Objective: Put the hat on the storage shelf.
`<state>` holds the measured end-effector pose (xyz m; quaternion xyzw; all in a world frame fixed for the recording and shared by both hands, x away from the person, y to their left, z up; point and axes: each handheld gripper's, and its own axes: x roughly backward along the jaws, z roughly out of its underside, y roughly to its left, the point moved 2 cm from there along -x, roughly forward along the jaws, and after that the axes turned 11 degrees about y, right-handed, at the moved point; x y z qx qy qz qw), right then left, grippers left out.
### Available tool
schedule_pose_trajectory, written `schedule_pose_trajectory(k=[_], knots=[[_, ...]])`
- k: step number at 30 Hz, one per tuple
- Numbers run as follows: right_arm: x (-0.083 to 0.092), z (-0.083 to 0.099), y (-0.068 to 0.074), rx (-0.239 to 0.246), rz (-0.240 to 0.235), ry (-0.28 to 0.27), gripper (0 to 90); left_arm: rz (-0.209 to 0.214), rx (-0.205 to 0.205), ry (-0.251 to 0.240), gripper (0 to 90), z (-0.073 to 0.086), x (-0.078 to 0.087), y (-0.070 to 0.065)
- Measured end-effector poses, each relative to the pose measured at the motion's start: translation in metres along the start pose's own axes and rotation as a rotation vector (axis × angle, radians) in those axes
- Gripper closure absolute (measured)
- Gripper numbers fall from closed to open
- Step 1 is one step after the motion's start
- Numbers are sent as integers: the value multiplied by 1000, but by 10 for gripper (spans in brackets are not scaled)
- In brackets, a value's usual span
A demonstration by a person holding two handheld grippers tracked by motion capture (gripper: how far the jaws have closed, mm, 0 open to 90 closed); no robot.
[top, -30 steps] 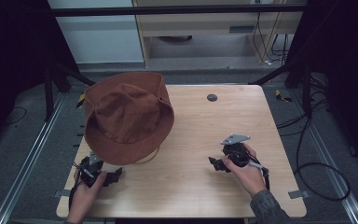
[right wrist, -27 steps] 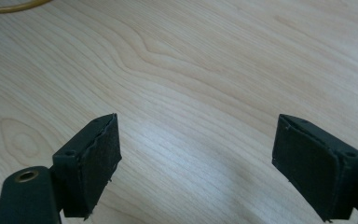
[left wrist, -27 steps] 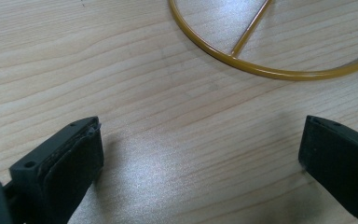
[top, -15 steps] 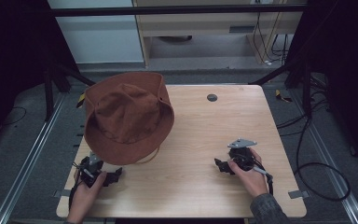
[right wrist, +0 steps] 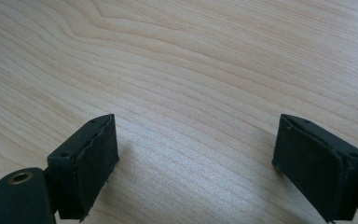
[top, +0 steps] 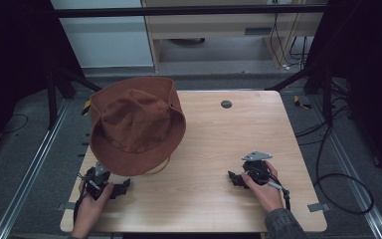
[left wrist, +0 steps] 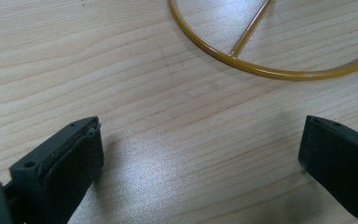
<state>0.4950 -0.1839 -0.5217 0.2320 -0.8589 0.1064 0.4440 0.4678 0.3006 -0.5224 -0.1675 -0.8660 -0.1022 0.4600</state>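
1. My left gripper rests low on the table by the near-left corner, jaws spread wide with bare wood between them.
2. The brown hat is the only thing worth reaching for. It lies on the table's left half, crown up, its brim running from just past the far edge toward the near-left corner and hanging slightly over the left edge.
3. From my left gripper the hat lies just beyond and a little right; its near brim is close to the jaws, so I judge this hand the nearer one.
4. A thin yellow cord loop trails from under the brim onto the wood, near the left jaws but not touching.
5. A small dark disc sits near the far edge, mid-table.
6. My right gripper sits toward the near-right corner, jaws spread, nothing held, well apart from the hat.
7. The table's right half is open, giving room to swing across.
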Motion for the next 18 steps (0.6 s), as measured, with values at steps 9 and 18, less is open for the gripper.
schedule_pose_trajectory(k=[9, 18], knots=[[-3, 2, 3, 5, 37, -24, 114, 1, 1, 0, 0, 0, 0, 0], [-5, -1, 8, -38, 65, -20, 92, 1, 1, 0, 0, 0, 0, 0]])
